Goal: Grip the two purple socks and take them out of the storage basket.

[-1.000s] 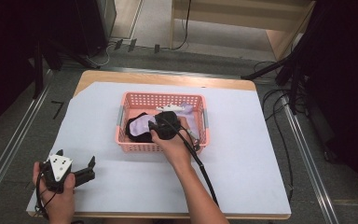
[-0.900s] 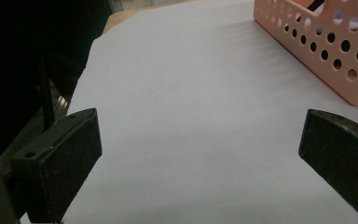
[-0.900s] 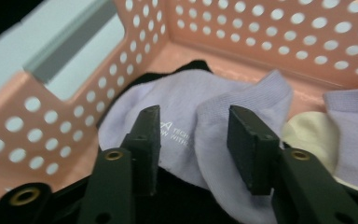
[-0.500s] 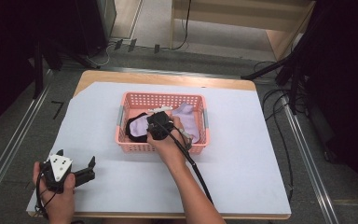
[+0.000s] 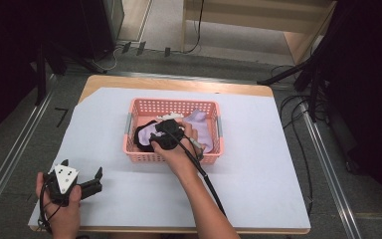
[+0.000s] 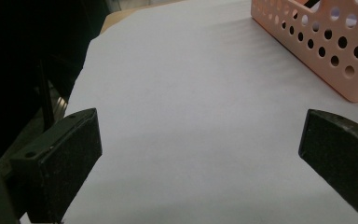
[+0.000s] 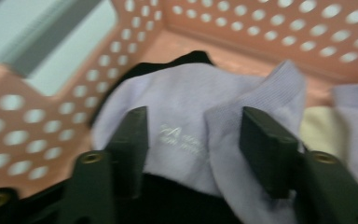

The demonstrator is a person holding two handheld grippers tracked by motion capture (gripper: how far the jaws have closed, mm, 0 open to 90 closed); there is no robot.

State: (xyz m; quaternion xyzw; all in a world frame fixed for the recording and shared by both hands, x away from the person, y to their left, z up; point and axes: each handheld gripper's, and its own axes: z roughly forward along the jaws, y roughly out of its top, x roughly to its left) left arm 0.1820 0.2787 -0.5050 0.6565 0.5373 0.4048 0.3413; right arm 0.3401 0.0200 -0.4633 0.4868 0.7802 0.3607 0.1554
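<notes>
A pink perforated basket (image 5: pixel 171 102) stands mid-table with socks in it. My right gripper (image 5: pixel 165 133) reaches down into its left half. In the right gripper view its jaws (image 7: pixel 193 135) have just been opening and stand apart over a lilac sock (image 7: pixel 182 98). The sock lies between them and the pads do not press on it. Under the sock lies a black garment (image 7: pixel 177 200), with a cream piece (image 7: pixel 319 126) to its right. My left gripper (image 5: pixel 82 167) rests open near the table's front left, with nothing between its jaws (image 6: pixel 200 140).
A pale sheet (image 5: pixel 258 164) covers the wooden table. The basket's corner (image 6: pixel 326 51) stands ahead and to the right of the left gripper. More lilac cloth (image 5: pixel 201 127) fills the basket's right half. Cables (image 5: pixel 298 114) and metal rails (image 5: pixel 328 164) run beside the table.
The right hand has shifted a little leftward inside the basket, over the black and lilac cloth. The left hand has not moved.
</notes>
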